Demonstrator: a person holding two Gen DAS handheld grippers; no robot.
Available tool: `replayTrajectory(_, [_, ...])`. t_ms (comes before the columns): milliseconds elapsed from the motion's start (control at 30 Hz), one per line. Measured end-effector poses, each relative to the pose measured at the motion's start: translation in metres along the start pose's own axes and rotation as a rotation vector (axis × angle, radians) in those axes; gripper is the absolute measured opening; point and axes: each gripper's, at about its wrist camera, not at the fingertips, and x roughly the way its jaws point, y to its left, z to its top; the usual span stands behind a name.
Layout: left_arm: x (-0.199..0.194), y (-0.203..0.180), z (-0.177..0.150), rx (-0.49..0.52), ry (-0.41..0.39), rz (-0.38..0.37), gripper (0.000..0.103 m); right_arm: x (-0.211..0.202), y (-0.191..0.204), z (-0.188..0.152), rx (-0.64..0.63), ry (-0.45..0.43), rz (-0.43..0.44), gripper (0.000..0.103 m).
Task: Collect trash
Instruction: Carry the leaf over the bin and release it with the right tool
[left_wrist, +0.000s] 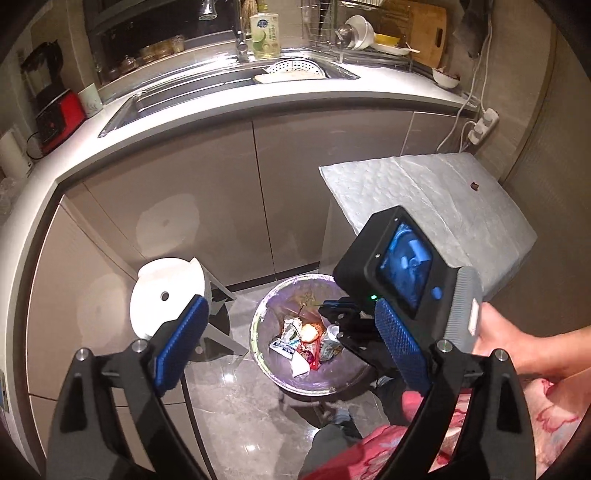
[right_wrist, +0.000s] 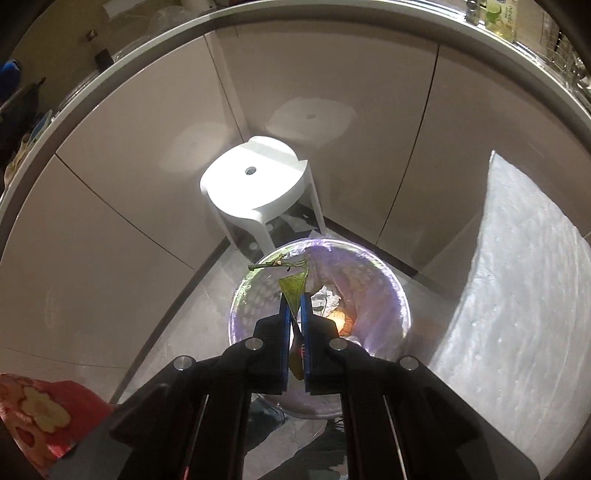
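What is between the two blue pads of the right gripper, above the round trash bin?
A green leaf on a thin stem, pinched by the right gripper over the bin; the right wrist view shows it.

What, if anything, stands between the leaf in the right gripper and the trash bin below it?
Nothing visible. The right gripper holds the leaf directly over the open trash bin; only air separates them, and the left gripper hangs open, off to the side.

The bin (left_wrist: 310, 384) stands on the floor before the cabinet doors (left_wrist: 207, 184). Left of the bin is the stool (left_wrist: 166, 291); right of it, the padded table (left_wrist: 424, 206). In the bin lie a can (left_wrist: 330, 343) and wrappers (left_wrist: 284, 347).
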Motion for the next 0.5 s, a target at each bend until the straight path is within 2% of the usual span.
replayTrajectory(200, [-0.003,0.004,-0.006,-0.020,0.014,0.033,0.087,0.032,-0.001,0.000,0.004,0.041,-0.024,0.008])
replayTrajectory(233, [-0.005,0.005,-0.008,-0.020,0.014,0.039,0.088,0.034,-0.003,0.000,0.010,0.047,-0.023,0.013])
replayTrajectory(300, [-0.005,0.006,-0.007,-0.020,0.014,0.046,0.088,0.036,-0.007,0.000,0.025,0.048,-0.026,0.051])
replayTrajectory(400, [-0.004,0.007,-0.004,-0.016,0.014,0.049,0.088,0.030,-0.014,0.002,0.033,0.028,-0.036,0.063])
replayTrajectory(500, [-0.002,0.006,0.000,-0.014,0.017,0.047,0.088,0.026,-0.017,0.005,0.033,0.018,-0.042,0.071])
